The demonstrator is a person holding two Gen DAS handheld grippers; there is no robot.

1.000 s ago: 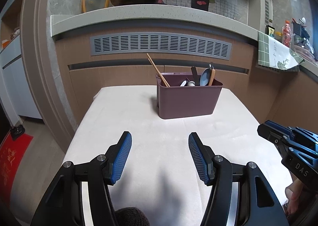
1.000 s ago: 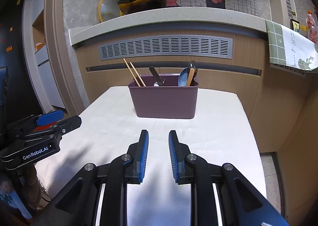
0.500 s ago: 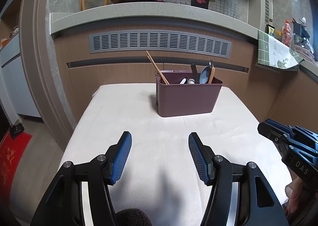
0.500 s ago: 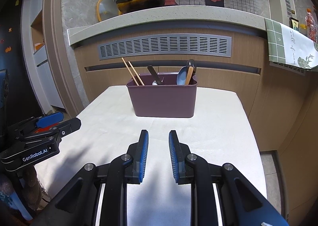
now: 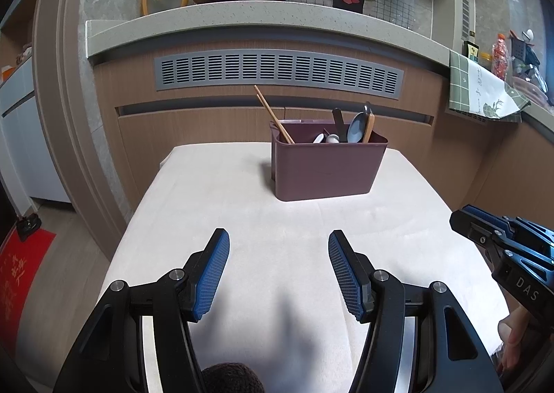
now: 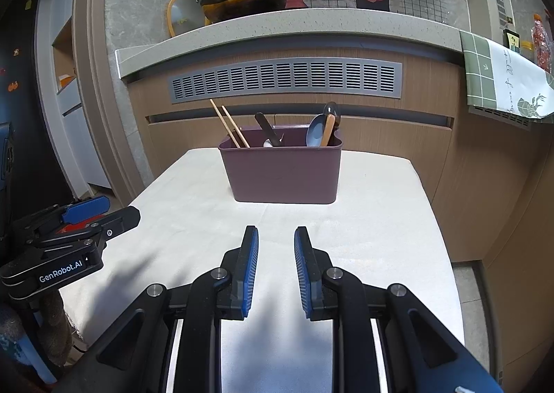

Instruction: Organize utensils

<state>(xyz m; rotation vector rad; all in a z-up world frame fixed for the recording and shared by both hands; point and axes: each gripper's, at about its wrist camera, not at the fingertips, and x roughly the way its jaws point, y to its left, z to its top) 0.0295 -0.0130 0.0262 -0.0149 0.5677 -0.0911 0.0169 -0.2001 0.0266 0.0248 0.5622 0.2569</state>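
1. On the white cloth-covered table [image 5: 214, 206] stands the task's thing, a mauve utensil caddy [image 5: 327, 170], toward the far edge and upright, well apart from both of our grippers.
2. We see a pair of wooden chopsticks [image 6: 228, 123] leaning left out of the caddy's left end, touching its rim.
3. We see a black-handled utensil [image 6: 266, 128] near the middle of the caddy, tilted left, with a small white spoon [image 5: 330, 139] low beside it.
4. At the right end stand a pale blue spoon [image 6: 314, 135] and a wooden-handled utensil [image 6: 328, 130], touching each other; which compartment each sits in we cannot tell.
5. Our left gripper [image 5: 278, 270] hovers over the near part of the cloth with its blue pads wide apart and nothing between them.
6. Our right gripper [image 6: 276, 270] hovers alongside, its pads drawn near each other but with a clear gap, gripping nothing.
7. Behind the table a stone counter [image 6: 311, 26] carries a dark pan with a yellow handle [image 6: 242, 2], and a green checked cloth [image 6: 502, 78] hangs off its right end.
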